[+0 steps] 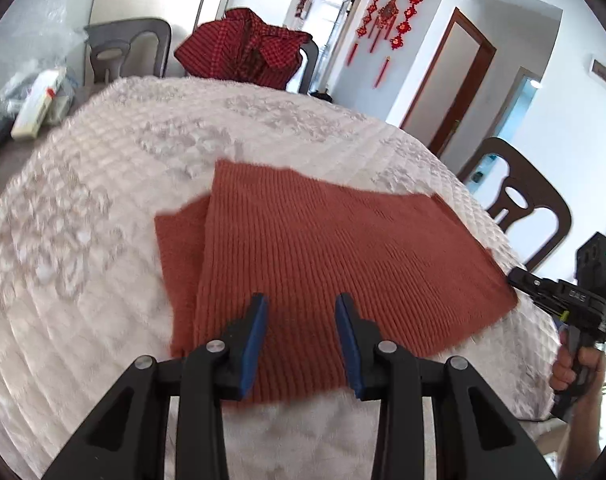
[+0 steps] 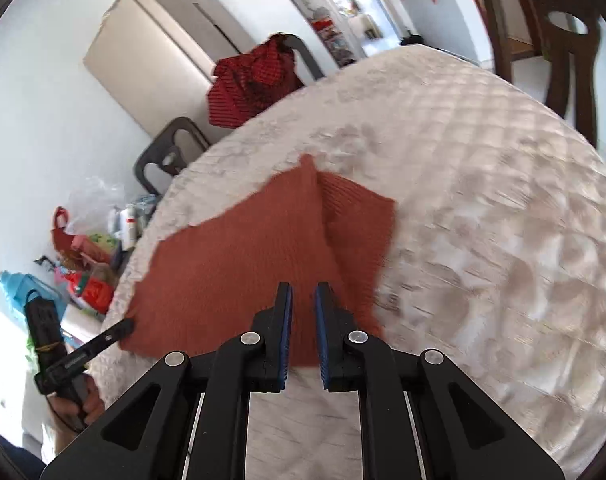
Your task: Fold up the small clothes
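A rust-orange ribbed knit garment (image 1: 323,240) (image 2: 243,248) lies folded flat on the white quilted table cover (image 1: 143,140) (image 2: 483,200), with a narrower layer sticking out along one side. My left gripper (image 1: 301,300) hovers at the garment's near edge, jaws apart, nothing pinched between the blue pads; in the right wrist view its tip (image 2: 127,326) sits at the garment's left corner. My right gripper (image 2: 303,290) has its pads nearly together over the near edge, and its tip (image 1: 513,276) touches the garment's right corner. I cannot tell if fabric is caught there.
A red checked garment (image 1: 243,44) (image 2: 255,76) hangs over a chair beyond the table. A brown chair (image 1: 519,208) (image 2: 559,32) stands at the right side and a grey chair (image 1: 127,48) (image 2: 167,152) at the far left. Bags and boxes (image 1: 35,100) (image 2: 87,256) are piled left of the table.
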### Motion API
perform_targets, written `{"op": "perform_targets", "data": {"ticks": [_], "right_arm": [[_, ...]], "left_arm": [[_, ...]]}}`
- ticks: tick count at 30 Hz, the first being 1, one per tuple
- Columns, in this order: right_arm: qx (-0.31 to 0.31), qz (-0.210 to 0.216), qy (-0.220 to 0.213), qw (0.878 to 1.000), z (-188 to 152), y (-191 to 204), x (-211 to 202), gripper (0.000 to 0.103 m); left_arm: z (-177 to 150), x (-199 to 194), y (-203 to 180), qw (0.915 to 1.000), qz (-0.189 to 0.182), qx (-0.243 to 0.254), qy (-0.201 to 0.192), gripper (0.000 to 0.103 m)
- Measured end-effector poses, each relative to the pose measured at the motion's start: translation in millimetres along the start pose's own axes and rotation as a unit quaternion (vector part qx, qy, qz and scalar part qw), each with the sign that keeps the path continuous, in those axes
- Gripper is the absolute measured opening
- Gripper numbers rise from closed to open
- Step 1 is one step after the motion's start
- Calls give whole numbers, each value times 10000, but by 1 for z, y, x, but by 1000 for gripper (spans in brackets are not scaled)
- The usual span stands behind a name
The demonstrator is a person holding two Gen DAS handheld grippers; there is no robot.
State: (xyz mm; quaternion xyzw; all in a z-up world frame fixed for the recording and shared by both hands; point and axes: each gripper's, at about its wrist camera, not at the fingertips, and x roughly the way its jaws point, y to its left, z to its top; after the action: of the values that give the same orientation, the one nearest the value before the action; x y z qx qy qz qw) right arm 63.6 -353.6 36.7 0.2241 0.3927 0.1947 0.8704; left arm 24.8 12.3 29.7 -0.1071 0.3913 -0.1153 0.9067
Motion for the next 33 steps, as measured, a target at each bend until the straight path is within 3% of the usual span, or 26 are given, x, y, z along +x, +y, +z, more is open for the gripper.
{"op": "perform_targets", "data": {"ticks": [4, 8, 14, 33], "right_arm": [[-110, -304, 121, 9994, 9, 2, 22, 11], [136, -199, 110, 9996, 8, -14, 25, 11], [-136, -451, 140, 9988, 10, -1, 25, 11], [-271, -586, 160, 9978, 23, -1, 39, 11]], "left_arm": [[10, 22, 6, 9987, 483, -28, 178, 38], [9, 23, 4, 9982, 578, 104, 82, 38], [13, 24, 4, 9980, 614, 103, 122, 38], [26, 40, 1, 9953, 913, 310, 71, 39]]}}
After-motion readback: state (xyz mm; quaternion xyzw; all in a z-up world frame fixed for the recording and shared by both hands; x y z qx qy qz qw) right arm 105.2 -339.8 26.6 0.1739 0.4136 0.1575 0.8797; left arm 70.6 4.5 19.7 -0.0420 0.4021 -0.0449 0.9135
